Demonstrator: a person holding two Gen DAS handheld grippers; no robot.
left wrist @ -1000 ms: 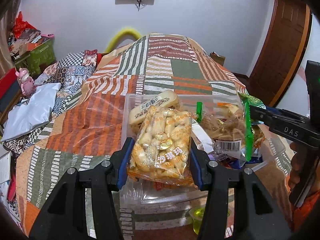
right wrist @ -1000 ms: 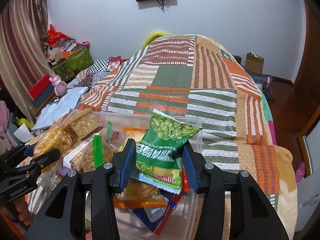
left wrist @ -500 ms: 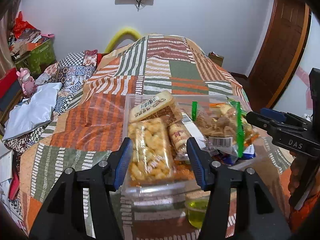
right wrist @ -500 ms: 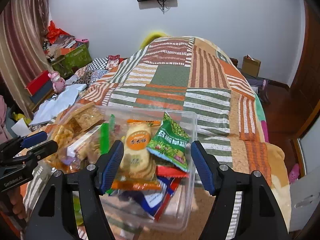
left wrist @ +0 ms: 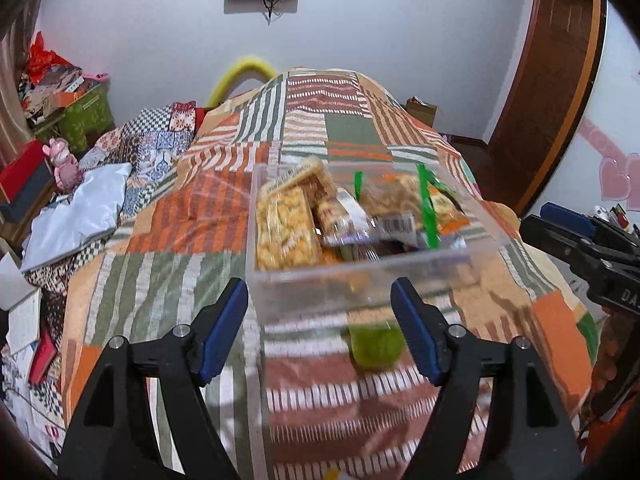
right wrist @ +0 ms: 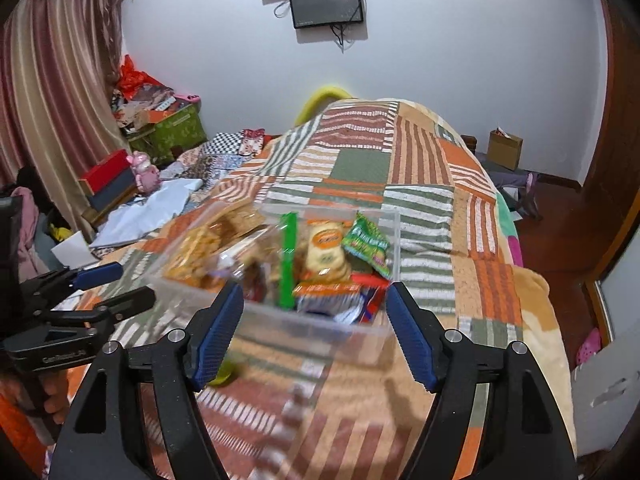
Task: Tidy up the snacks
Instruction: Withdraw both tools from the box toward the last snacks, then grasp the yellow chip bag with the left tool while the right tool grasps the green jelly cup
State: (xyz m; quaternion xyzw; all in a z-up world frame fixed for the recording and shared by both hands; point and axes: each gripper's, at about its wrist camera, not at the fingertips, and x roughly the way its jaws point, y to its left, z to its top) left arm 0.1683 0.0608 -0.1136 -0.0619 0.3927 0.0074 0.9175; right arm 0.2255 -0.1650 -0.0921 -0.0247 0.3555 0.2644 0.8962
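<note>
A clear plastic box point(left wrist: 360, 280) stands on the patchwork bedspread and holds several snack packs. An orange pack of puffed snacks point(left wrist: 286, 232) lies at its left side, and a green pea pack point(right wrist: 366, 244) at its right side. My left gripper point(left wrist: 320, 328) is open and empty, just in front of the box. My right gripper point(right wrist: 314, 332) is open and empty, also in front of the box. A green jelly cup point(left wrist: 376, 344) lies on the bedspread near the box's front wall.
The bedspread point(left wrist: 180, 280) covers the bed. A white bag point(left wrist: 76, 216) and folded cloths lie at the left. A pink toy point(left wrist: 64, 164) and boxes stand beyond them. A wooden door point(left wrist: 552, 80) is at the right.
Both grippers let go of their packs, opened wide and pulled back from the box. The orange puffed pack and the green pea pack now lie in the box.
</note>
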